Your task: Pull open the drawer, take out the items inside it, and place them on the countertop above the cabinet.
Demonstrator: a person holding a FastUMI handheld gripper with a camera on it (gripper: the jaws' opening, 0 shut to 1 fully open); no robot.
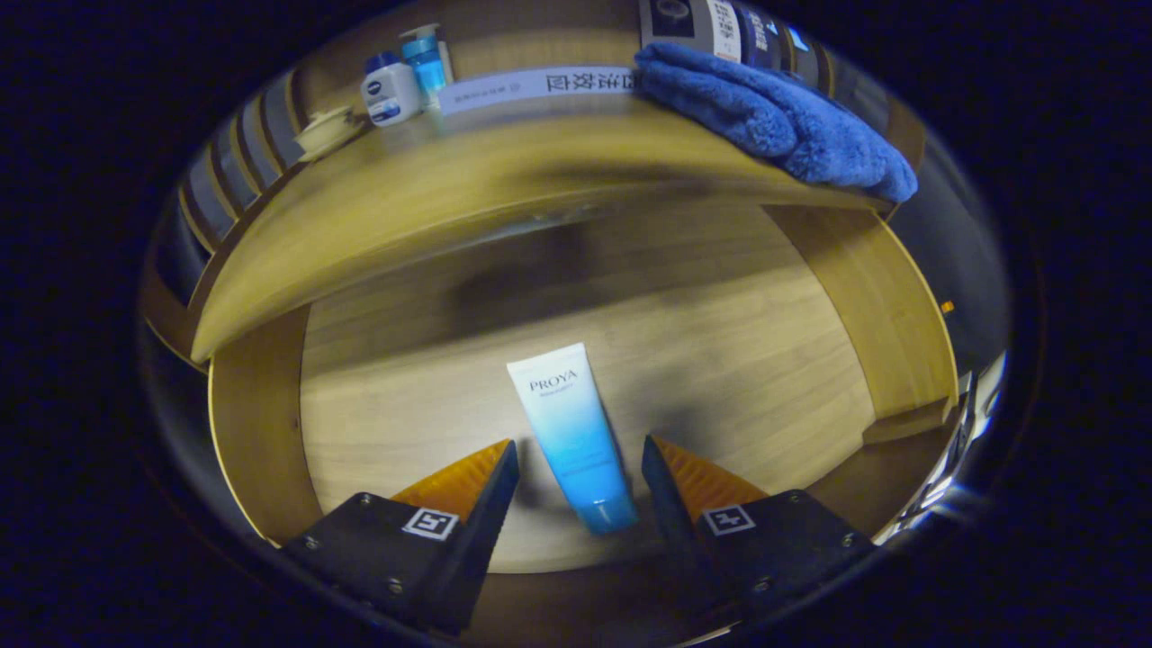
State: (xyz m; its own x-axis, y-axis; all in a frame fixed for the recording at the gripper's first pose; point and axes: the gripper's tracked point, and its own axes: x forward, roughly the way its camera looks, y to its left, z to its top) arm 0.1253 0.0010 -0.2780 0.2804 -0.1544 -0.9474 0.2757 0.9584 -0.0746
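The wooden drawer (261, 432) is pulled open below the countertop (432, 193). A white-to-blue tube (574, 436) lies flat on the drawer floor, cap end toward me. My gripper (578, 450) hangs open over the drawer, one finger on each side of the tube's lower half. Neither finger touches the tube.
On the countertop a blue folded towel (774, 112) drapes over the right end. A white jar (390, 92), a blue pump bottle (426, 58) and a small pale cup (326, 130) stand at the back left. A white strip (540, 85) lies along the back.
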